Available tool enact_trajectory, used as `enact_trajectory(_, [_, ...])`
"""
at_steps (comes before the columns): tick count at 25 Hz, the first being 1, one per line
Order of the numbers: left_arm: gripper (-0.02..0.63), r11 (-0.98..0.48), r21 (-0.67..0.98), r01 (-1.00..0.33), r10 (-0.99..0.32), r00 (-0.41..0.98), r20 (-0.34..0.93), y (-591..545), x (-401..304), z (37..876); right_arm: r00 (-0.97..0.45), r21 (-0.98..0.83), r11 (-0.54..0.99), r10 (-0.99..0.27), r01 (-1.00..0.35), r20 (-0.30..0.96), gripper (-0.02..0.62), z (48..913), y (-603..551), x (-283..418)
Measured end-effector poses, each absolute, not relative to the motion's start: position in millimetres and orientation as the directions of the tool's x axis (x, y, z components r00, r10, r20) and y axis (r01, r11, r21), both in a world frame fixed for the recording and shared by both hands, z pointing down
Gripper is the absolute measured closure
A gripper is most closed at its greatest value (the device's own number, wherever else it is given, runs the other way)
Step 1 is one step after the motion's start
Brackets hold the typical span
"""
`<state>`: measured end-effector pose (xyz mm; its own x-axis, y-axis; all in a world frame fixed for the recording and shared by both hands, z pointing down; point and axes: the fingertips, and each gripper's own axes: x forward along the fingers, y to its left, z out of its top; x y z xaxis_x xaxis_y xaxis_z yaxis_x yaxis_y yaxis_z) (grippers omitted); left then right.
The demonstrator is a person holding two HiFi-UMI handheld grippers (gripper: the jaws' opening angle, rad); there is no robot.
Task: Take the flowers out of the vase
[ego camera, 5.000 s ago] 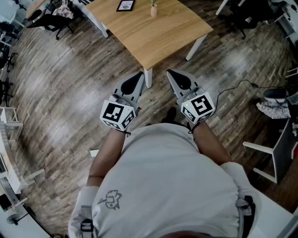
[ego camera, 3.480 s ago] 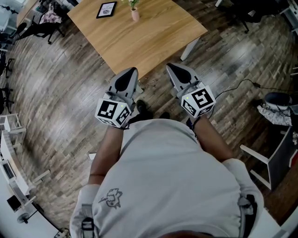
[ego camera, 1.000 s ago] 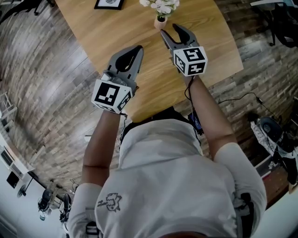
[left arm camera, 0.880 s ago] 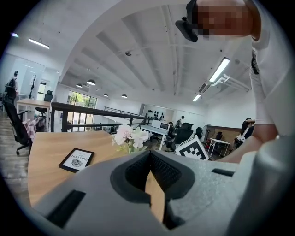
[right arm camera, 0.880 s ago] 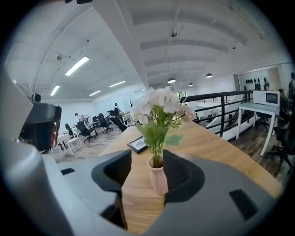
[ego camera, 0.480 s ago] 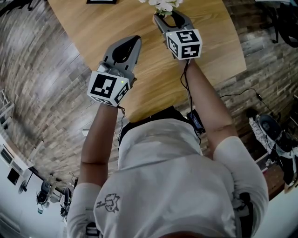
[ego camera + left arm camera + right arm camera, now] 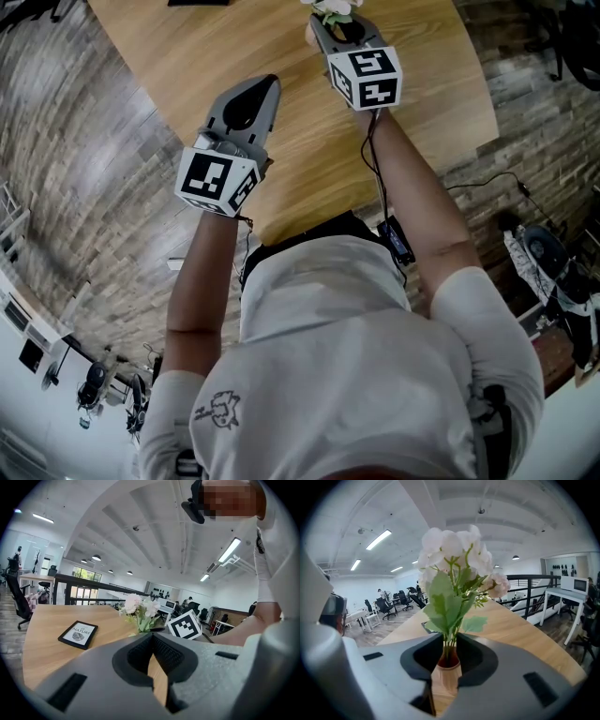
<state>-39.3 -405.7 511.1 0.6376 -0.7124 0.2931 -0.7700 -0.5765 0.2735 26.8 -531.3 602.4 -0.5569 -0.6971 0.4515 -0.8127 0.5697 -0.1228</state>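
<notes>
A small tan vase (image 7: pixel 445 679) with white and pink flowers (image 7: pixel 454 550) stands on the wooden table (image 7: pixel 187 56). My right gripper (image 7: pixel 446 641) has just been closing with the vase between its jaws, and both jaws now press the vase's sides below its rim. The stems rise between the jaw tips. In the head view the right gripper (image 7: pixel 330 21) sits at the flowers (image 7: pixel 335 7) at the top edge. My left gripper (image 7: pixel 270 84) hovers shut over the table, to the left and nearer me, holding nothing. The left gripper view shows the flowers (image 7: pixel 140 609) ahead.
A black-framed card (image 7: pixel 78 634) lies on the table to the left of the flowers. The right gripper's marker cube (image 7: pixel 185 625) shows beside the flowers. Dark plank floor (image 7: pixel 84 159) surrounds the table, with a cable (image 7: pixel 487 183) and chairs to the right.
The right gripper moved forward to the vase and its jaws narrowed around it. The left gripper sank a little toward the table.
</notes>
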Motion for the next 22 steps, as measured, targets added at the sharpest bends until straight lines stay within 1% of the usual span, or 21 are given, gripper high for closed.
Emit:
enact_trajectory(3, [0.603,-0.574,0.278,-0.770,-0.713,0.637,0.293,-405,-40,511,-0.555,-0.121,0.567,-0.701,-0.815,0.447,0.523,601,-533,28])
enact_trajectory(13, [0.601,-0.581,0.282,-0.763,-0.710,0.645,0.282,-399,-43,508,-0.551,-0.101,0.566,-0.724,-0.819,0.415,0.538,591,-530,30])
enact_trajectory(22, [0.603,-0.603,0.251,-0.757,-0.714,0.653,0.253,-380,-49,485,-0.544,-0.053,0.560,-0.774,-0.827,0.325,0.541,533,-520,36])
